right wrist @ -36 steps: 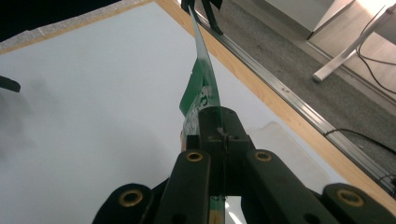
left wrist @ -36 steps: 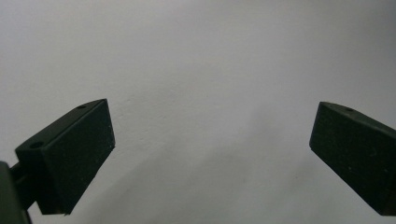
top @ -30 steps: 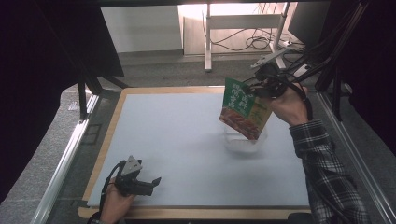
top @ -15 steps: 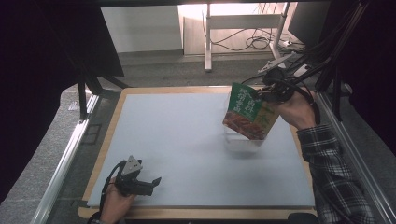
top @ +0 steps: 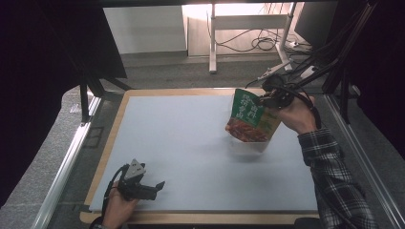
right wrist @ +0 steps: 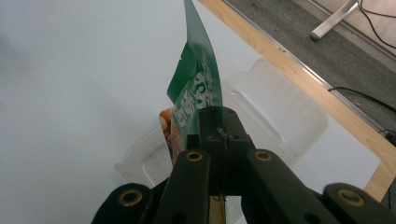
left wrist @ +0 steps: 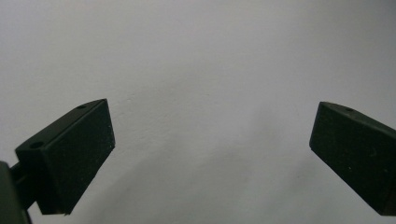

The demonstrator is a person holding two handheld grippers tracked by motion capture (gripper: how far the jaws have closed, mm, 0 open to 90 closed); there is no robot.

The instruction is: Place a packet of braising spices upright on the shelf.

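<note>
A: Starting at the left, what is the left gripper (top: 143, 187) doing?

B: It is resting low on the mat (top: 191, 143) near the front left corner, in the person's left hand (top: 119, 207). Its jaws are standing wide apart with nothing between them; the left gripper view is looking down on bare mat past the two black pads (left wrist: 74, 154).

A: And moving right?

B: The right gripper (top: 267, 98) is holding a green food pouch (top: 250, 117) over the far right part of the mat. Its jaws are clamped shut on the pouch's upper edge, so the pouch is hanging from the fingertips, long axis running down and a little tilted. In the right gripper view the pouch (right wrist: 196, 88) is standing edge-on straight ahead of the closed jaws.

A: What is lying under it?

B: A clear plastic tray (top: 248, 143), just below the pouch's bottom edge. From the right gripper view the tray (right wrist: 275, 112) is sitting directly beneath and beyond the pouch, by the mat's wooden border.

A: So which relation is the coming move turning on?

B: I judge it is the pouch's lower end lining up over the tray's opening. The right hand is far nearer; the left is well apart.
</note>
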